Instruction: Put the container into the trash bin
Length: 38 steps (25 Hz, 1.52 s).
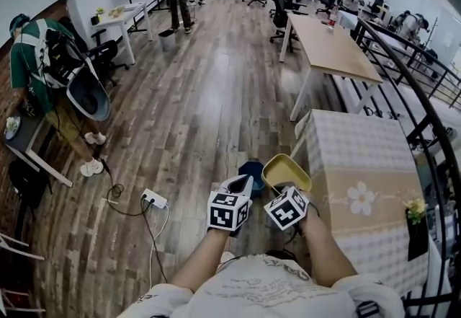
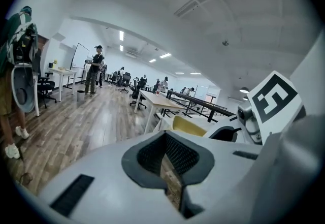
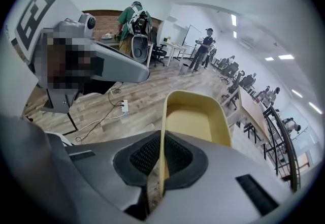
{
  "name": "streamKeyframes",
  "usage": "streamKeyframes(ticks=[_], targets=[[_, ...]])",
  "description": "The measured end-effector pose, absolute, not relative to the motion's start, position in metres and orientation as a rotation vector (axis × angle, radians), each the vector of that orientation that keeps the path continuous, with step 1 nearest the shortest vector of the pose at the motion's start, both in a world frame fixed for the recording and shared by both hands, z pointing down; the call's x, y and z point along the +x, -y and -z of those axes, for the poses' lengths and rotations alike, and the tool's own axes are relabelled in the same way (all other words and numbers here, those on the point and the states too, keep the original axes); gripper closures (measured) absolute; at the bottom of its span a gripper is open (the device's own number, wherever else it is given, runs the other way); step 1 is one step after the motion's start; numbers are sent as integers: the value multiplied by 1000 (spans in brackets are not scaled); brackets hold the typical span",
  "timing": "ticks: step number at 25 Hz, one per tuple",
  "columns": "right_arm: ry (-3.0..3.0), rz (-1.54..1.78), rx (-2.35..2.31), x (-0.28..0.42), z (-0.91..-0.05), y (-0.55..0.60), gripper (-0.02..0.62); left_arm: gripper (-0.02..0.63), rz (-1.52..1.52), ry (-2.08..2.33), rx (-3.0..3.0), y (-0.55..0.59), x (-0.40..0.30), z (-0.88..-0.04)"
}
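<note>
Head view: the yellow container (image 1: 287,171) is seen held off the floor, just beside the blue trash bin (image 1: 253,167) and near the corner of the cloth-covered table (image 1: 353,143); it is not yet over the bin's mouth. It is carried by the right gripper (image 3: 158,167), whose jaws are closed almost fully on one thin side wall, as is shown plainly in the right gripper view. Nothing is held by the left gripper (image 2: 170,167); its jaws are drawn together with only floor glimpsed through the slit, and it hangs just short of the bin. The step in hand is judged to be the carry across to the bin. It would be done well if the pinch were kept firm until the container is centred above the opening, and if the left gripper were kept clear of the rim. The container's long axis is seen to run away from the right gripper, roughly along the line of its jaws, with the open side facing up. The far end should probably be tipped downward so that it enters lengthwise.
</note>
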State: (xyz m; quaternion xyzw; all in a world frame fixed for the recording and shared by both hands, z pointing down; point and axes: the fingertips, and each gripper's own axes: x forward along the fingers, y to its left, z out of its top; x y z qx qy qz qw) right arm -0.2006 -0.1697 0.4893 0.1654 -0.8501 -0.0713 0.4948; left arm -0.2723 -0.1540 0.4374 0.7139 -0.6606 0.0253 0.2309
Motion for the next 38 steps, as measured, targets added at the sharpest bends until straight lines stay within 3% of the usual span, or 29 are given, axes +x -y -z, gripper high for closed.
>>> streamKeyframes(ticks=[21,31,38], targets=[[2015,90,262,-260,-551,277,584,601,-147,1815,1750,238,-346,-505],[1937,8,101,-285,-643,358,584,601,-216,1742,1621,329,-367,-589],[1895,-43,-9,-311,-754,403,584,601,-265,1685,1546,377,-387,-681]])
